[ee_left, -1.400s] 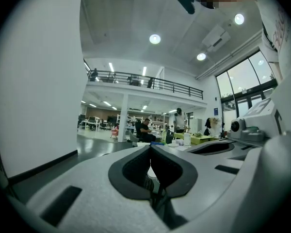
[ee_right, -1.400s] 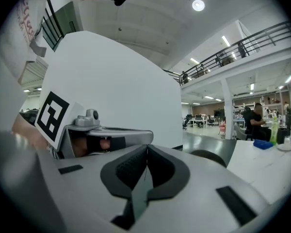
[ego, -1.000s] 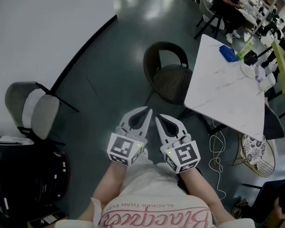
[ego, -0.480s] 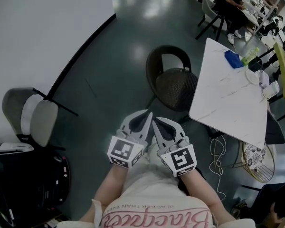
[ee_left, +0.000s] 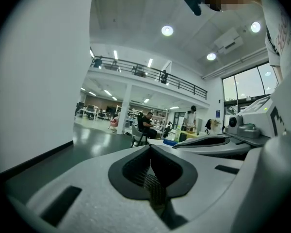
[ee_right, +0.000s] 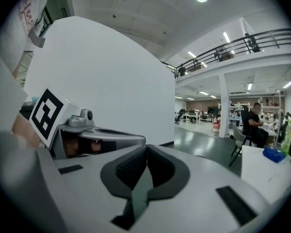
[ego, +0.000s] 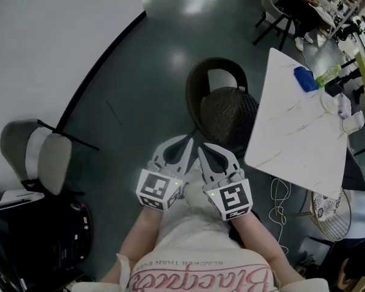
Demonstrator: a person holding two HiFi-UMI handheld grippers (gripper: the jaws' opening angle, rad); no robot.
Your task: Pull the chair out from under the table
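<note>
Closer now: left gripper point(ego: 189, 141) and right gripper point(ego: 201, 148) nearing the woven chair point(ego: 226, 111).
Both pinched closed, empty; unopened, they'd skid off the backrest point(ego: 191, 87).

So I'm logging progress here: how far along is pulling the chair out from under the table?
Nothing is done: the chair sits with its seat partly under the table. In hand: the left tongs and right tongs are shut, empty, short of the chair. Left: reach it, grip it, pull it clear.
</note>
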